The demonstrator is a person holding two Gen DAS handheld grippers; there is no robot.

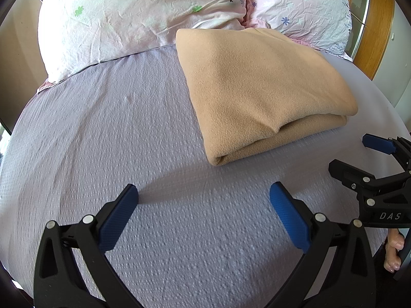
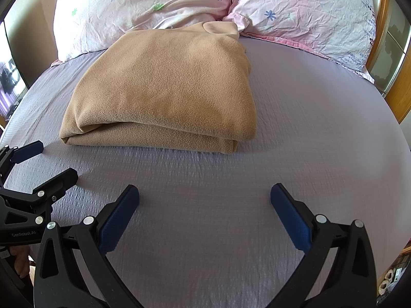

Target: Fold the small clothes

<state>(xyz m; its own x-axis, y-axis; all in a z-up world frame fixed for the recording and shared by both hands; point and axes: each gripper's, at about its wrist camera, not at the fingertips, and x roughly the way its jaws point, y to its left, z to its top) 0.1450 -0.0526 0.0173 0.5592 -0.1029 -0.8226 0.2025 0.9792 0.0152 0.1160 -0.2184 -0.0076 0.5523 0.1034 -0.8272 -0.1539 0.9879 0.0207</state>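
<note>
A tan fleece garment lies folded in a neat stack on the lilac bedsheet, its far edge against the pillows. It also shows in the right wrist view. My left gripper is open and empty, hovering over bare sheet short of the garment's near left corner. My right gripper is open and empty over the sheet in front of the garment. The right gripper also shows at the right edge of the left wrist view, and the left gripper at the left edge of the right wrist view.
Two floral pink pillows lie along the head of the bed. A wooden headboard stands at the far right. The bed's edges curve away at left and right.
</note>
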